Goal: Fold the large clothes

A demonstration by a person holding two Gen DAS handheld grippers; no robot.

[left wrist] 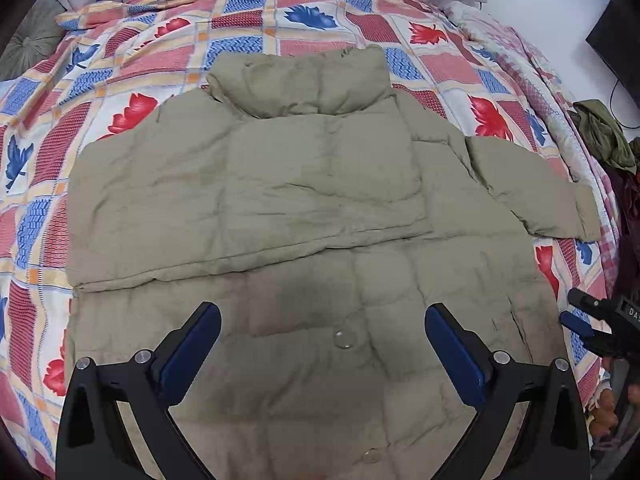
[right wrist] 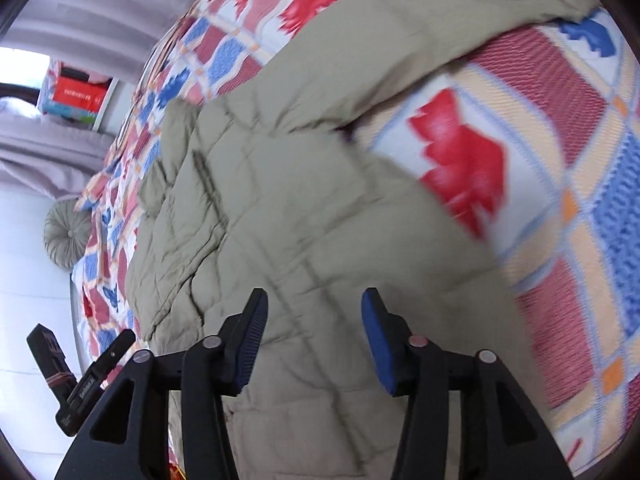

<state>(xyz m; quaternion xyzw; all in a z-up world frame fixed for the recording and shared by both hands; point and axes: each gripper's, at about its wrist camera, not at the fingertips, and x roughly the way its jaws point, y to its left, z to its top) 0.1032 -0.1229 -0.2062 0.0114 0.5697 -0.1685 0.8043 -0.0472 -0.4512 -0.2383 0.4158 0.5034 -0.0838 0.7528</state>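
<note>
A large khaki puffer jacket (left wrist: 304,184) lies flat on the patterned bed, collar at the far end, its left sleeve folded across the chest and its right sleeve (left wrist: 532,192) stretched out to the right. My left gripper (left wrist: 322,320) is open and empty above the jacket's lower front near a button. My right gripper (right wrist: 314,308) is open and empty, close over the jacket's right side (right wrist: 304,208) by the sleeve; it also shows in the left wrist view (left wrist: 580,316) at the right edge. The right wrist view is blurred.
The bed has a red, blue and white leaf-patterned quilt (left wrist: 132,68). A grey round cushion (right wrist: 66,234) lies at the bed's far corner. Dark green clothes (left wrist: 600,132) are heaped beside the bed on the right. Boxes (right wrist: 76,96) stand by the curtain.
</note>
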